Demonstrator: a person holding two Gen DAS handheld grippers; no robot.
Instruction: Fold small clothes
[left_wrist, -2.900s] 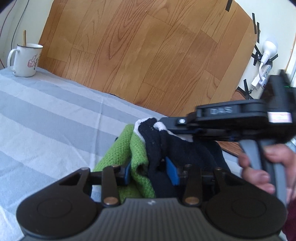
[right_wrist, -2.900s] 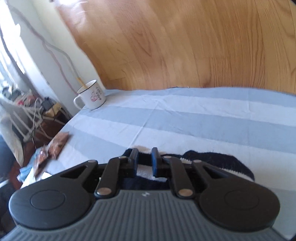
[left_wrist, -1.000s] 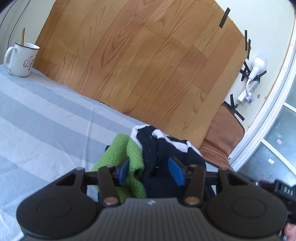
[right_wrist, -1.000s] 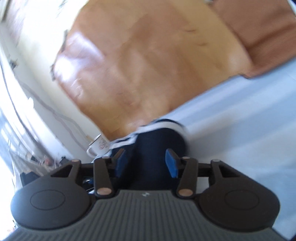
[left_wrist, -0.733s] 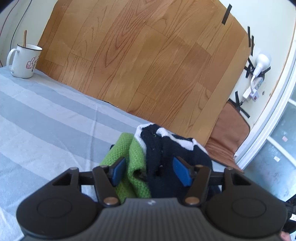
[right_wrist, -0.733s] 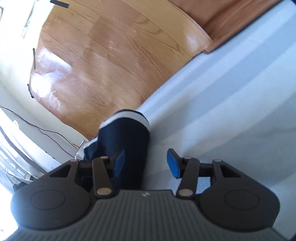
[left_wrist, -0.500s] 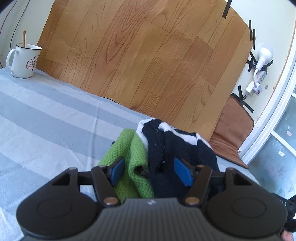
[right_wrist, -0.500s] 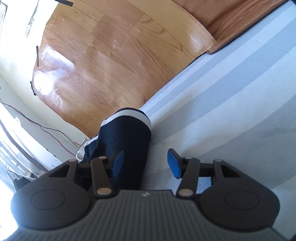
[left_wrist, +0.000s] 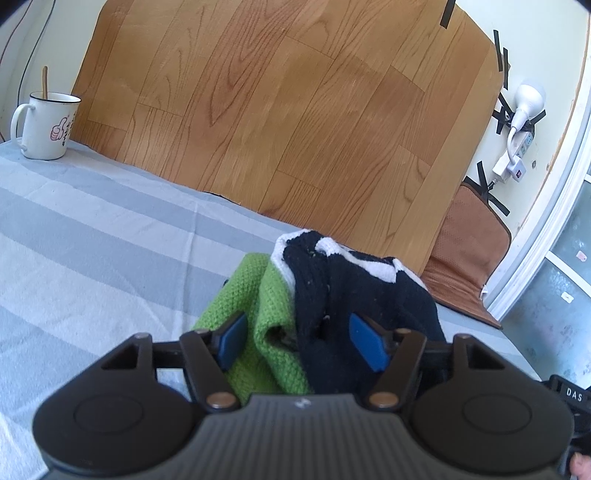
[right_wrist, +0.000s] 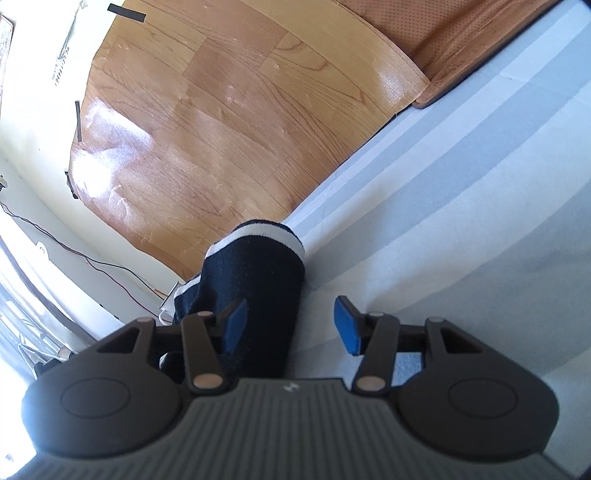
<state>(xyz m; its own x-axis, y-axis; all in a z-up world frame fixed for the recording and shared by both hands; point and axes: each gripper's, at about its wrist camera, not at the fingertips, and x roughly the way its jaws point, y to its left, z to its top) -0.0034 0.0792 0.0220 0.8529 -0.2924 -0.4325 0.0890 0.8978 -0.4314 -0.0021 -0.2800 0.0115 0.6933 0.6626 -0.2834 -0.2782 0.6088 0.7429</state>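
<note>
The navy sock lies bunched against a green knit on the striped sheet, near the wood panel. Both the left gripper and right gripper are spread wide, gripping nothing. To fold well, I'd pinch the striped cuff cleanly, taking navy fabric only and no green.

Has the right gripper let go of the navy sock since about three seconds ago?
Yes. The right gripper was shut on the navy sock over the striped sheet; now its jaws stand open, the sock hanging past the left finger.
</note>
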